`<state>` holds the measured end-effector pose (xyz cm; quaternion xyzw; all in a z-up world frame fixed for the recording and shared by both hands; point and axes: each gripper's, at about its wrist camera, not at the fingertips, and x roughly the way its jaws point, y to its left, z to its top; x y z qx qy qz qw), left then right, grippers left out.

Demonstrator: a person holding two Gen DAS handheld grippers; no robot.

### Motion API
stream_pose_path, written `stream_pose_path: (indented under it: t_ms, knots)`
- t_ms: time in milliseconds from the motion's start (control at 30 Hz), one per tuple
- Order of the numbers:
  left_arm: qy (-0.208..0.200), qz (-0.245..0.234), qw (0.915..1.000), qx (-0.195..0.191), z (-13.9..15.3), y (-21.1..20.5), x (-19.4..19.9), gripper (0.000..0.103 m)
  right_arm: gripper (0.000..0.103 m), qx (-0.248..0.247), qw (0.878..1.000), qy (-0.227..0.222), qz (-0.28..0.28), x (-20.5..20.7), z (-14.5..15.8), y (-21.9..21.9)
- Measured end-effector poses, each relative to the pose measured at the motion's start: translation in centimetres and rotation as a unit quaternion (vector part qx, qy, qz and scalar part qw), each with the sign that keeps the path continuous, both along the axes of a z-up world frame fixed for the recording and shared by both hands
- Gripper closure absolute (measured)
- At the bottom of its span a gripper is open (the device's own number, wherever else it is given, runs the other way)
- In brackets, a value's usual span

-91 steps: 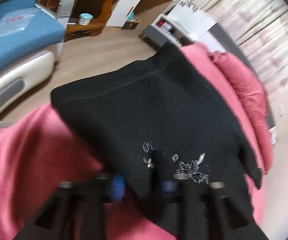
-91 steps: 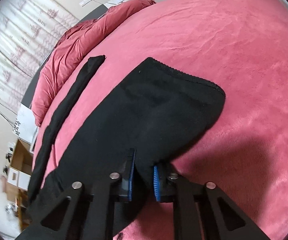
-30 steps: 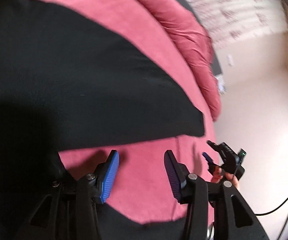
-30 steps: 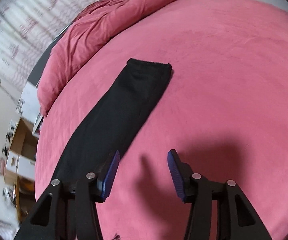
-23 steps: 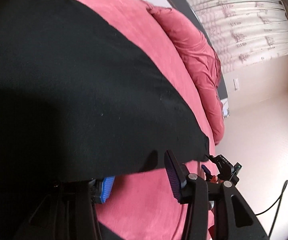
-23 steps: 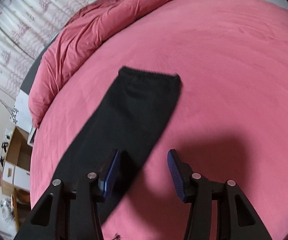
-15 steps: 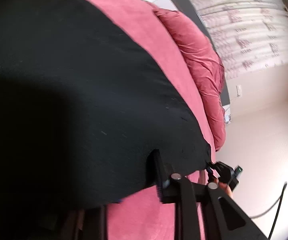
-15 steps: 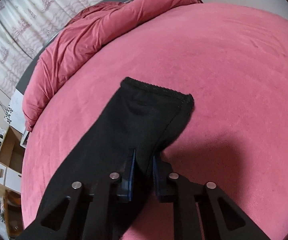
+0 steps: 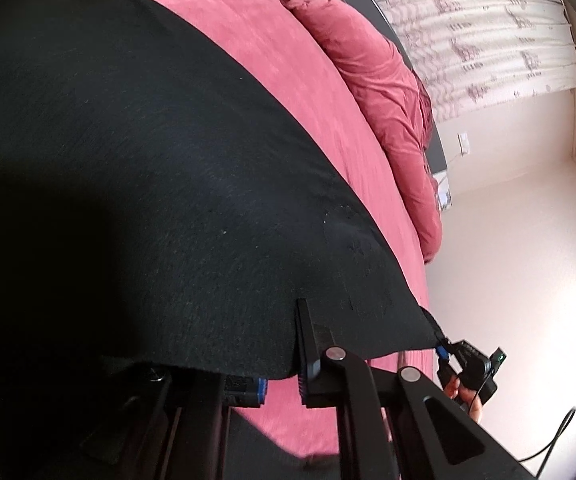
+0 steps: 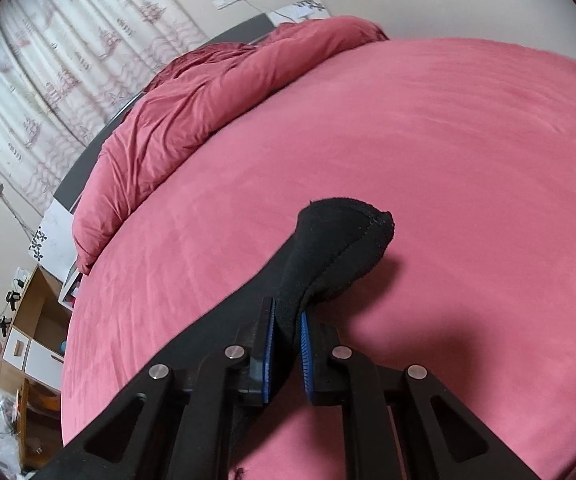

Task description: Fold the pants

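Observation:
The black pants (image 9: 159, 168) lie along the pink bed (image 9: 279, 56). In the left wrist view my left gripper (image 9: 281, 364) is shut on the near edge of the pants, with fabric draped over its left finger. In the right wrist view my right gripper (image 10: 287, 344) is shut on the hem end of the pants (image 10: 336, 248) and holds it raised above the bed (image 10: 448, 152). The right gripper also shows in the left wrist view (image 9: 444, 350), pinching the far corner of the fabric.
A bunched pink duvet (image 10: 191, 104) lies along the head of the bed (image 9: 384, 92). Patterned curtains (image 10: 47, 60) hang behind it. Wooden furniture and boxes (image 10: 23, 344) stand on the floor beyond the bed's left side.
Both grippers were open a second ago and have since closed on the pants. The right gripper has lifted the hem end off the bed.

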<state>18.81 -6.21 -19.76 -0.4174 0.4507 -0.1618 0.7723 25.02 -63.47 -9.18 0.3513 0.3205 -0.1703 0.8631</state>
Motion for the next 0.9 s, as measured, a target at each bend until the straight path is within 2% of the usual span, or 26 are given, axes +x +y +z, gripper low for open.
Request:
stream_pose_path:
  t_ms: [200,400,600,733,833,900]
  knots:
    - [-0.001,-0.042,0.999,0.014,-0.3,0.6,-1.1,0.093,0.091,0.046,0.998,0.017,-0.037,-8.5,-3.2,-0.7]
    - [-0.007,-0.058,0.9979,0.028,0.1,0.7,-1.6,0.093,0.091,0.082,0.994,0.01,-0.072,-14.1,-5.3,-0.3]
    - [-0.015,-0.077,0.9959,0.046,0.4,0.2,-1.7,0.093,0.091,0.058,0.993,0.014,-0.098,-16.3,-5.2,0.1]
    - [-0.025,-0.098,0.9927,0.065,0.1,0.1,-2.0,0.09,0.088,0.057,0.991,0.045,-0.113,-16.3,-6.3,0.4]
    - [-0.044,-0.119,0.9874,0.094,1.4,0.1,-3.2,0.083,0.083,0.051,0.991,0.043,-0.118,-17.4,-5.6,0.7]
    - [-0.064,-0.143,0.9822,0.103,2.5,0.5,-4.5,0.083,0.082,0.025,0.99,0.054,-0.125,-18.3,-4.6,0.9]
